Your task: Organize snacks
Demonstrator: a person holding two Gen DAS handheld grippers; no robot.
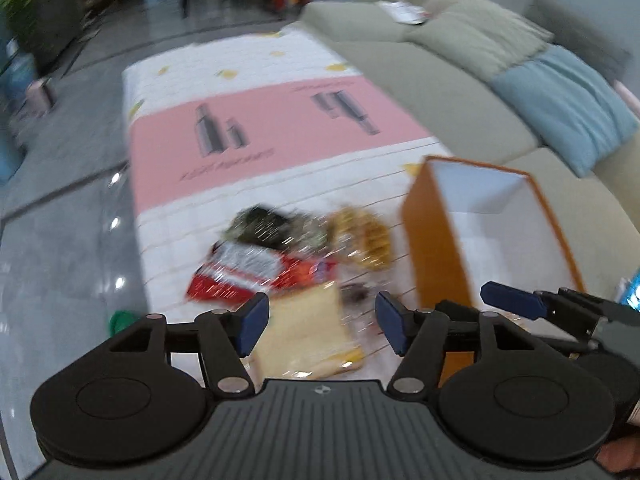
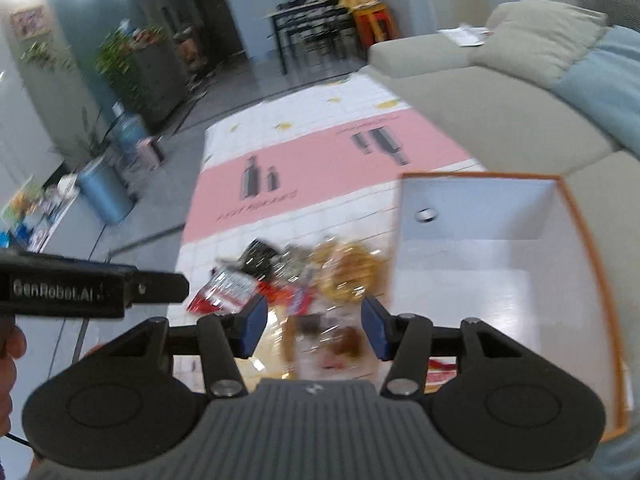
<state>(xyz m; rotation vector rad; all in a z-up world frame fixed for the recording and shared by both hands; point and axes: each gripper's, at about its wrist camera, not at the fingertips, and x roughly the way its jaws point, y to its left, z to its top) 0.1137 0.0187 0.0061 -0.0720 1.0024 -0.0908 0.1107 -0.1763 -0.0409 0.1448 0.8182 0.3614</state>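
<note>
A pile of snack packets lies on the table: a red shiny packet, a dark packet, a golden biscuit bag and a pale yellow packet. An open orange box with a white inside stands to their right. My left gripper is open and empty above the yellow packet. My right gripper is open and empty above the packets, with the red packet, the golden bag and the box ahead of it. Both views are blurred.
The table has a white grid cloth with a pink band. A grey-green sofa with a blue cushion runs along the right. Grey floor lies to the left, with blue water jugs and plants further off.
</note>
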